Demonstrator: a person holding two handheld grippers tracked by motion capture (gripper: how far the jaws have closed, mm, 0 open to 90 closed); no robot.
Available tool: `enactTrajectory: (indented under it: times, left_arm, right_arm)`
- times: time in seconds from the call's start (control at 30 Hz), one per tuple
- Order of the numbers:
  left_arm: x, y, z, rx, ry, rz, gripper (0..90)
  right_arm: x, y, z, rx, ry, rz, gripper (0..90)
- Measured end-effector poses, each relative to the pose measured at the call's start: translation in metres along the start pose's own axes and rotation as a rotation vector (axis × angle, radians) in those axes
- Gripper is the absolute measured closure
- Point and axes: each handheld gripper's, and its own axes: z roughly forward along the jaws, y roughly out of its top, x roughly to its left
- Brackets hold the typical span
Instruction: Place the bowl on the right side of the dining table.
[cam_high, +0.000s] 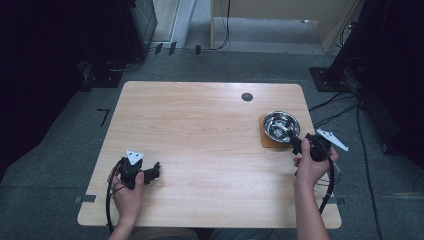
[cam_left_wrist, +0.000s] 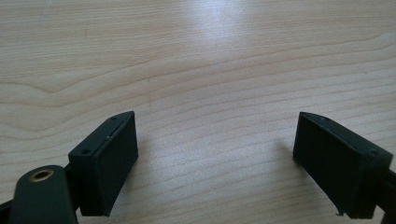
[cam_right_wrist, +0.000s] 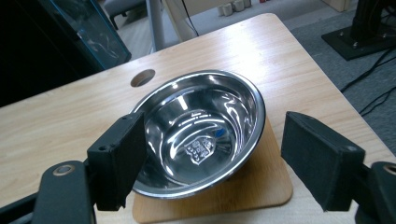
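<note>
A shiny steel bowl (cam_high: 281, 125) stands empty on a small square wooden board (cam_high: 267, 141) at the right side of the table. My right gripper (cam_high: 294, 139) hovers at the bowl's near rim and is open. In the right gripper view the bowl (cam_right_wrist: 201, 126) and the board (cam_right_wrist: 261, 186) lie just beyond the right gripper (cam_right_wrist: 212, 149); its left jaw overlaps the bowl's rim and its right jaw stands clear of the rim. My left gripper (cam_high: 152, 172) rests at the table's front left. In its own view the left gripper (cam_left_wrist: 215, 140) is open over bare wood.
The light wooden table (cam_high: 200, 140) has a round cable hole (cam_high: 247, 97) near its far edge, also visible as the hole (cam_right_wrist: 143, 77) behind the bowl. Cables run over the floor on the right (cam_high: 345, 100). Dark equipment stands beyond the far left corner (cam_high: 115, 35).
</note>
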Motion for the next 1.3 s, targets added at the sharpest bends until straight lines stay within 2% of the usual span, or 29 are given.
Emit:
enactTrajectory:
  times: [0.23,0.4,0.5,0.6,1.0,1.3]
  left_arm:
    - [0.0,0.0,0.0,0.0,0.0,0.0,13.6]
    - [0.0,0.0,0.0,0.0,0.0,0.0,13.6]
    - [0.0,0.0,0.0,0.002,0.0,0.003,13.6]
    - [0.0,0.0,0.0,0.0,0.0,0.001,13.6]
    - [0.0,0.0,0.0,0.0,0.0,0.001,13.6]
    - [0.0,0.0,0.0,0.002,0.0,0.003,13.6]
  right_arm:
    - [0.005,-0.007,-0.009,0.039,0.004,-0.068,18.3]
    - [0.004,-0.014,-0.015,0.056,0.002,-0.098,15.9]
    - [0.003,-0.017,-0.018,0.06,-0.018,-0.108,13.9]
    - [0.002,-0.02,-0.021,0.062,-0.037,-0.113,13.5]
    - [-0.006,-0.034,-0.032,0.084,-0.032,-0.134,13.5]
    - [-0.013,-0.045,-0.037,0.099,-0.03,-0.123,13.6]
